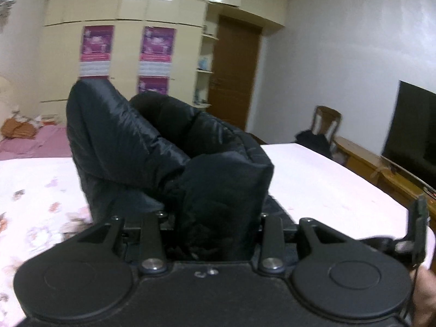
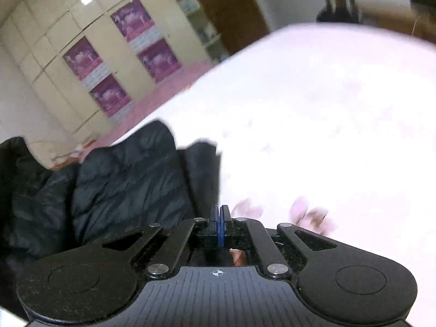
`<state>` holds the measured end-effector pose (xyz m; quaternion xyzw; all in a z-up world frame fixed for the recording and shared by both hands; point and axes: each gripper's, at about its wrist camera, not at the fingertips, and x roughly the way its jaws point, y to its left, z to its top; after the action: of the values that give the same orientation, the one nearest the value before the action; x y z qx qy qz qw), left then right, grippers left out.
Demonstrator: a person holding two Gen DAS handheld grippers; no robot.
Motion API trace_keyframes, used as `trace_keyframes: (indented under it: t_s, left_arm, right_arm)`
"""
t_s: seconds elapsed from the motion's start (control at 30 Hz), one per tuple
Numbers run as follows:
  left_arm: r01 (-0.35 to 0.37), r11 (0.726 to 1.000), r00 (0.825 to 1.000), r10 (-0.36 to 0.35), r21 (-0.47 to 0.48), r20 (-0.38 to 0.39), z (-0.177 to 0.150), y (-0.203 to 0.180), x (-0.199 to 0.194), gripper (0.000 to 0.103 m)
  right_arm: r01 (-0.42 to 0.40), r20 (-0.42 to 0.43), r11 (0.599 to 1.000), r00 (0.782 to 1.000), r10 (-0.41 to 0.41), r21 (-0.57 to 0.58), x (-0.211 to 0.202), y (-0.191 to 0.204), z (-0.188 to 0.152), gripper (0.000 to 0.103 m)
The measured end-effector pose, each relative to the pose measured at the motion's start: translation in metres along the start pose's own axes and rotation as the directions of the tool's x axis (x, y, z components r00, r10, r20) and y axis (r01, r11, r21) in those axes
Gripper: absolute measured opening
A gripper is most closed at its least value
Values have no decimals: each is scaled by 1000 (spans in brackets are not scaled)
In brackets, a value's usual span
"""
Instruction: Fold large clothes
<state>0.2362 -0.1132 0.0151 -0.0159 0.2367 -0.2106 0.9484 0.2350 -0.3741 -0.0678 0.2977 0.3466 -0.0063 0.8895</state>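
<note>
Left gripper (image 1: 218,218): black puffer jacket (image 1: 152,147) bunched between the fingers at frame centre; can't tell if they clamp it. Right gripper (image 2: 220,218): fingers pressed together, nothing between, jacket just left of them. Jacket heaped on the floral bedsheet (image 1: 313,174), lower left in the right view.

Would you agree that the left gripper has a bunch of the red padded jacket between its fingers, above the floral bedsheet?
Not quite: the jacket is black, not red, as the left wrist view shows. The rest stands: a bunch of it sits between the left gripper fingers, above the floral bedsheet.
</note>
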Motion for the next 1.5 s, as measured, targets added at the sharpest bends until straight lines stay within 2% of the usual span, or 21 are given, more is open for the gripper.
trace_keyframes:
  t_s: [0.07, 0.13, 0.23, 0.27, 0.37, 0.43, 0.5, 0.6, 0.7, 0.8, 0.87, 0.97, 1.0, 1.1, 1.2, 1.3, 1.43, 1.47, 1.5]
  left_arm:
    - [41, 999, 999, -41, 12, -22, 2, -12, 11, 36]
    - [86, 996, 995, -85, 20, -50, 2, -25, 24, 36]
    - [150, 989, 984, -148, 15, -104, -2, -38, 44, 36]
    - [168, 986, 978, -165, 10, -128, -5, -42, 53, 36]
    - [187, 982, 963, -184, -1, -196, -18, -56, 77, 37]
    - [183, 983, 957, -177, 2, -230, -25, -61, 95, 44]
    - [181, 983, 950, -169, 25, -263, -37, -67, 111, 59]
    - [188, 981, 945, -167, 49, -279, -48, -69, 123, 60]
    - [191, 981, 941, -171, 44, -292, -50, -68, 121, 60]
    - [205, 979, 941, -198, -2, -276, -43, -58, 116, 60]
    - [210, 978, 941, -202, 1, -273, -44, -54, 109, 60]
    - [213, 977, 938, -204, 1, -280, -44, -54, 106, 60]
    - [217, 976, 937, -209, -3, -281, -43, -53, 107, 60]
    - [227, 974, 933, -219, -6, -285, -38, -59, 111, 60]
    - [237, 971, 932, -228, -2, -283, -33, -57, 106, 60]
    - [253, 967, 929, -249, -23, -275, -24, -60, 108, 61]
    - [264, 963, 925, -268, -54, -270, -7, -49, 87, 61]
    - [281, 957, 926, -290, -72, -243, 0, -42, 75, 62]
    - [300, 949, 927, -313, -92, -206, 6, -33, 63, 70]
  right_arm:
    - [-39, -33, 999, 999, 39, 14, 5, 1, -11, 0]
    - [-40, -58, 999, 997, 42, 31, 13, 0, -12, 0]
    - [-66, -85, 995, 994, 72, 71, 22, -11, -9, 0]
    - [-76, -90, 994, 993, 83, 77, 14, -11, -7, 0]
    - [-99, -110, 991, 988, 109, 93, -4, -23, 0, 0]
    - [-115, -115, 988, 985, 127, 101, -10, -29, 1, 1]
    - [-116, -104, 988, 986, 127, 106, -16, -36, 6, 1]
    - [-117, -84, 985, 988, 128, 129, -26, -49, 14, 1]
    - [-126, 0, 980, 992, 128, 154, -45, -59, 30, 1]
    - [-196, 65, 975, 980, 190, 106, -66, -49, 48, 1]
    - [-252, 75, 965, 966, 246, 79, -71, -38, 55, 1]
    - [-315, 46, 949, 948, 315, -9, -68, -14, 53, 1]
    - [-311, 24, 950, 950, 311, -34, -66, -8, 51, 1]
    - [-228, -65, 964, 973, 221, -135, -48, 8, 42, 1]
    - [-207, -106, 965, 976, 192, -164, -39, 9, 35, 0]
    - [-176, -128, 969, 980, 155, -173, -28, 8, 29, 0]
    - [-152, -145, 970, 981, 126, -188, -19, 10, 24, 0]
    - [-147, -149, 970, 982, 119, -192, -17, 11, 24, 0]
    - [-144, -151, 971, 982, 116, -191, -17, 10, 24, 0]
